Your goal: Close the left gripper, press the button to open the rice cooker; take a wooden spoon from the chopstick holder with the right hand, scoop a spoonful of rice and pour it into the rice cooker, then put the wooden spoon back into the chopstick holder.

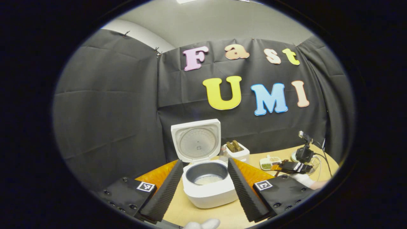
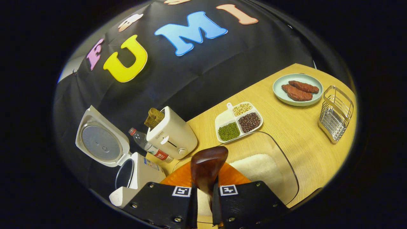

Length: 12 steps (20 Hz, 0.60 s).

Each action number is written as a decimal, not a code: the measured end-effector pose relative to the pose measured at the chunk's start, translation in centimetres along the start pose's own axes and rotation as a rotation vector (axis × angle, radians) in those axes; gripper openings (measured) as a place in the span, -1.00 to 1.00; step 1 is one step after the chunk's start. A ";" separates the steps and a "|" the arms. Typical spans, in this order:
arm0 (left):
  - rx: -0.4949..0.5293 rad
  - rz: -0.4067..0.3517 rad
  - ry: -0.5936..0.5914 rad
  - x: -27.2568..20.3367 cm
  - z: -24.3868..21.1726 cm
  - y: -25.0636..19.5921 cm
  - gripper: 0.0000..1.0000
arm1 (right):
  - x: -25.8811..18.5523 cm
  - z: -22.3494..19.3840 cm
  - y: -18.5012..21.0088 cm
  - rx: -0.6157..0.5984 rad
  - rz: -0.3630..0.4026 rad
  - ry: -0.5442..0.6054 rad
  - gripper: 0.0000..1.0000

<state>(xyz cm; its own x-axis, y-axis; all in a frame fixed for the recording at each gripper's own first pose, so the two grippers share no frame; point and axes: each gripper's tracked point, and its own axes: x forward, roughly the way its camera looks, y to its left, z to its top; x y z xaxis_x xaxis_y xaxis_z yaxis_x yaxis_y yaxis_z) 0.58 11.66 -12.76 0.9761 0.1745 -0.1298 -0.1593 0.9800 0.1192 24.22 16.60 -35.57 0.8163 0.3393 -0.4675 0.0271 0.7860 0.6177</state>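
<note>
The rice cooker [image 1: 208, 178] sits on the bench [image 1: 178, 210] with its lid [image 1: 196, 140] standing straight up, and there's a thin layer of white rice at the bottom of the inner pot [image 1: 207, 173]. In the left gripper view the left gripper [image 1: 205, 186] hangs right in front of it, jaws spread wide, one finger either side of the cooker body, holding nothing. Over to the right gripper view: the right gripper [image 2: 205, 206] has its jaws pinched narrow on the handle of the wooden spoon [image 2: 208, 168], bowl end up and out in front of the camera. Right below the spoon lies a clear glass dish [image 2: 286, 168] with a heap of white rice [image 2: 259, 167] in it, sitting partly over an orange mat [image 2: 178, 178]. To the left in this view, the cooker [image 2: 140, 173] again, lid [image 2: 100, 141] open, with a small label on its side too small to read. Just behind it a plastic bottle [image 2: 149, 146] with a red cap and red label, print unreadable, leans by a cream toaster [image 2: 173, 135] with toast [image 2: 154, 117] poking out; there's faint lettering on the toaster I can't make out. Further out, a divided tray [image 2: 238, 122] of green, dark and pale beans, a pale plate [image 2: 297, 90] with two reddish slabs of meat, and the wire chopstick holder [image 2: 335, 114] at the far right.
</note>
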 end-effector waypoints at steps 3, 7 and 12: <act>0.008 -0.003 -0.001 0.3 0.0 -0.3 0.95 | -0.1 0.5 -1.0 0.117 0.026 -0.002 -0.63; 0.017 -0.009 -0.016 0.3 0.8 -0.5 0.92 | -0.9 1.9 -1.7 0.208 0.053 -0.025 -0.64; 0.001 -0.020 -0.014 0.6 0.8 -1.0 1.00 | -1.7 4.1 -1.9 0.258 0.074 -0.069 -0.63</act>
<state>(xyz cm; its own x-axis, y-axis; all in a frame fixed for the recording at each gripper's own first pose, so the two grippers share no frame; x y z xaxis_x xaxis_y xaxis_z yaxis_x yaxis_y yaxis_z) 1.44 10.73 -12.22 0.9811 0.1533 -0.1181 -0.1394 0.9832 0.1180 25.14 12.43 -33.37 0.8587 0.3477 -0.3765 0.1049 0.5999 0.7932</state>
